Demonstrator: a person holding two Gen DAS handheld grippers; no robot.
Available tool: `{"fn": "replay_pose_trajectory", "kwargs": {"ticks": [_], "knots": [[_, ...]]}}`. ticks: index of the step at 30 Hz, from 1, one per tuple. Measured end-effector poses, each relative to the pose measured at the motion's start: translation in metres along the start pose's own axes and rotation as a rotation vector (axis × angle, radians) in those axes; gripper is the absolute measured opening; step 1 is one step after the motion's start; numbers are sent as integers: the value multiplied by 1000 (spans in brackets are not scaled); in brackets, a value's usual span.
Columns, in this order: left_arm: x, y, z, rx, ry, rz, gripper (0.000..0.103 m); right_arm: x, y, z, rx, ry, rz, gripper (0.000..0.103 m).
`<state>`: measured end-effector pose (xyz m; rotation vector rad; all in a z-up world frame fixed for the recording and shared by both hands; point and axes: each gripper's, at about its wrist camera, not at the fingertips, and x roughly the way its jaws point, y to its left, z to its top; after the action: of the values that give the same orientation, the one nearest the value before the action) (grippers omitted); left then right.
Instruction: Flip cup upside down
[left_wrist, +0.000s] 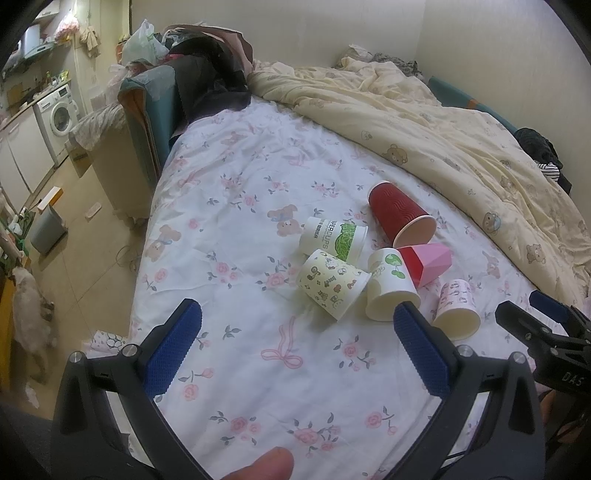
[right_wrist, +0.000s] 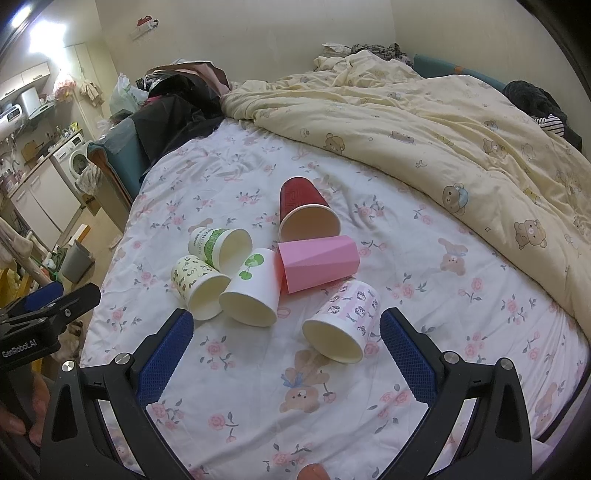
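Several cups lie on their sides on the floral bed sheet (left_wrist: 240, 369): a red ribbed cup (left_wrist: 400, 216) (right_wrist: 304, 210), a pink faceted cup (left_wrist: 428, 262) (right_wrist: 317, 263), a green-print white cup (left_wrist: 334, 240) (right_wrist: 221, 245), a cartoon-print cup (left_wrist: 330, 282) (right_wrist: 197, 286), a cherry-print cup (left_wrist: 391, 286) (right_wrist: 251, 290) and a pink-patterned cup (left_wrist: 456, 310) (right_wrist: 341, 319). My left gripper (left_wrist: 297, 314) is open and empty, short of the cups. My right gripper (right_wrist: 286, 321) is open and empty, its jaws on either side of the nearest cups, short of them.
A yellow bear-print duvet (left_wrist: 461, 140) (right_wrist: 424, 122) is bunched along the far and right side of the bed. Dark clothes (left_wrist: 210, 74) pile at the far left corner. The bed's left edge drops to the floor, where a cat (left_wrist: 31, 317) and a bin (left_wrist: 48, 229) stand.
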<state>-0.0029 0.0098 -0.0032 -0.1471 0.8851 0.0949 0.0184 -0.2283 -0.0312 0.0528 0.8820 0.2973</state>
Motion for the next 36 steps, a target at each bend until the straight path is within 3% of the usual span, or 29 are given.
{"fn": "replay_pose_trajectory", "kwargs": {"ticks": [27,32,36], "knots": [[-2,1,1,6,-2,0,103,-1,1,0,-2,-2,-1,103],[-3,-7,-1,18,11,-6,103,1,-2,0,19,1,-11,103],[3,-11,11,15,66,-28,103,-1,-10,10,29,4,-16,103]]}}
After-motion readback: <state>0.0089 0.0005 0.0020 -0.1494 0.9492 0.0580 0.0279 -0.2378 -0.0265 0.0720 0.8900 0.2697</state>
